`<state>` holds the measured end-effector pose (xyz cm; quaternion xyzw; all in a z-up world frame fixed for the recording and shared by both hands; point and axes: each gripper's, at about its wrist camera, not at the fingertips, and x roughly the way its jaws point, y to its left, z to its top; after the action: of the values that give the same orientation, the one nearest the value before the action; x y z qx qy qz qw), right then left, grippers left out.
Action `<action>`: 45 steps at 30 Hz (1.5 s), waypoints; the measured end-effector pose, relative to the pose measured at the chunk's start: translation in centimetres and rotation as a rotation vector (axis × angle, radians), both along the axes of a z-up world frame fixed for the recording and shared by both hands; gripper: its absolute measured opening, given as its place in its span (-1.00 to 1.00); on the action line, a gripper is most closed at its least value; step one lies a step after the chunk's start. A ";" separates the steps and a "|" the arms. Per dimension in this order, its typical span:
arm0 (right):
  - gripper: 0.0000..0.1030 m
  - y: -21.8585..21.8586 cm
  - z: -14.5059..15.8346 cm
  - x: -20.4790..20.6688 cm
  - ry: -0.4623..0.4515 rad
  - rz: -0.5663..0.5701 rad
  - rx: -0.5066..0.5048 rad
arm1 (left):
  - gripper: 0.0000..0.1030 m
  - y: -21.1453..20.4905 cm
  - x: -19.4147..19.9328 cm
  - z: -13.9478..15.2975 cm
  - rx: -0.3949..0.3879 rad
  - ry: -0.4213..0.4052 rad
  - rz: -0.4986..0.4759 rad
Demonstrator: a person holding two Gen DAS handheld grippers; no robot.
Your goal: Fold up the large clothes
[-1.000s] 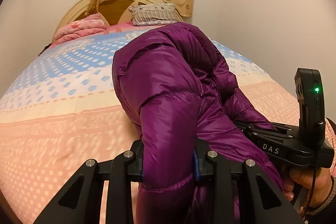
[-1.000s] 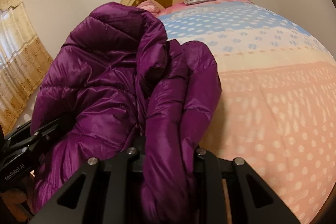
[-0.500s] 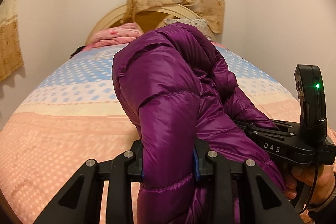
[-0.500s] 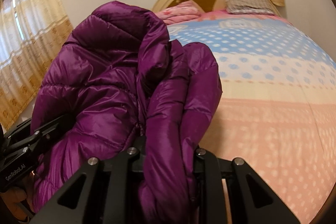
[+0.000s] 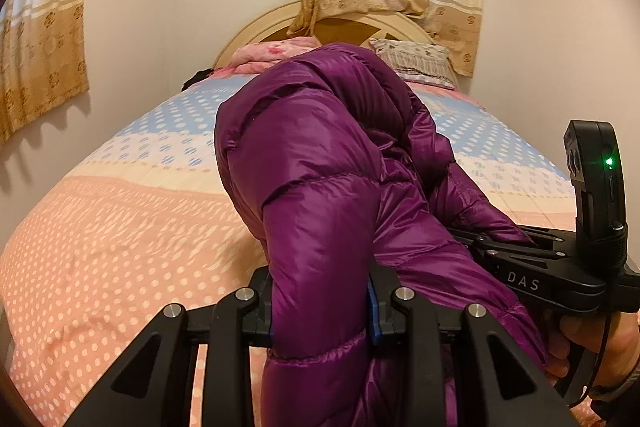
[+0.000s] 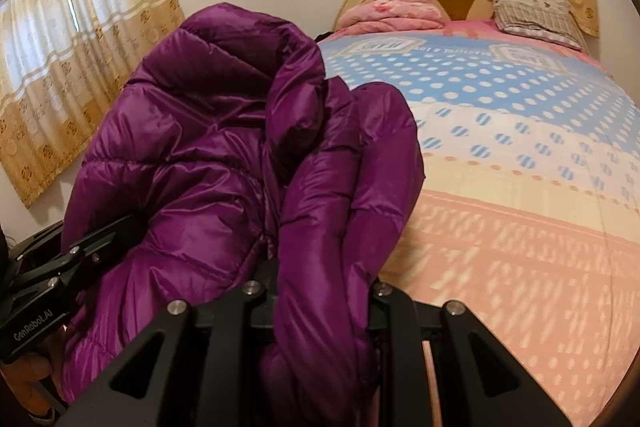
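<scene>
The shiny purple quilted puffer jacket (image 5: pixel 320 187) runs off the bottom edge, so its lower part can't be seen — it also hides the left claw's (image 5: pixel 320 307) pads and the middle of the dotted pink-and-blue bedspread (image 6: pixel 520 207).

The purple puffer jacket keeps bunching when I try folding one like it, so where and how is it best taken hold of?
Judging from this, grip the purple puffer jacket at its stitched hem edge, coming in from below. The left gripper and right gripper each pinch a thin gathered edge, not the puffy quilted bulk, which would probably slip. Two separated grips let it hang over the bed.
</scene>
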<state>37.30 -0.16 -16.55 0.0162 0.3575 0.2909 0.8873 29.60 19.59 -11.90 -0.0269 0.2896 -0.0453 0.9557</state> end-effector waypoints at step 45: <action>-0.17 2.9 -4.2 1.8 0.119 0.008 -0.065 | 0.45 3.0 -0.2 -6.5 0.026 0.136 0.134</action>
<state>39.09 2.69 -20.70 0.0033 0.4188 0.2812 0.8634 29.42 22.63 -18.37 -0.0369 0.3519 0.0244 0.9350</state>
